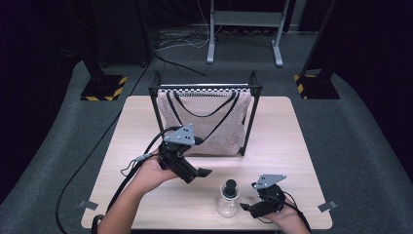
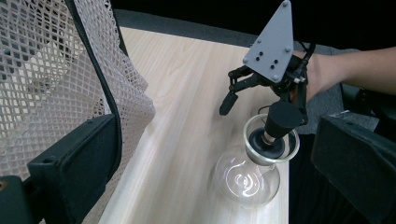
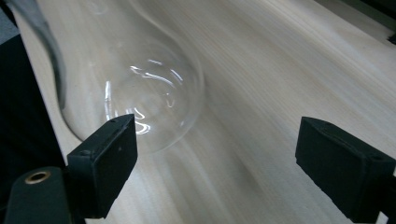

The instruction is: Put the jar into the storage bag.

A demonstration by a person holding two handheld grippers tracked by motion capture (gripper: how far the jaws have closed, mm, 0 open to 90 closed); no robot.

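— Waiting near the white mesh bag in its black wire frame [image 1: 204,122], the left gripper [image 1: 202,173] is holding its jaws open, empty.

— Rightward, the round clear glass flask with black stopper [image 1: 228,199] is standing at the wooden table's [image 1: 272,161] front edge; the right gripper [image 1: 247,208] is hovering beside it, jaws spread, probably needing to close on its neck.

- The high view is lit from above: the pale wooden table [image 1: 272,146] is evenly bright, while the floor and the room behind it sink into near black.
- Shadows on the table are soft and short — a faint one sits beneath the glass flask [image 1: 227,204].
- In the left gripper view the flask [image 2: 246,179] carries curled white glare on its bulb, and the mesh bag [image 2: 42,84] close to the lens is slightly soft.
- In the right gripper view the wood grain is streaked by blur, the flask [image 3: 154,88] is hazy with bright reflections, and the near black jaws are out of focus.
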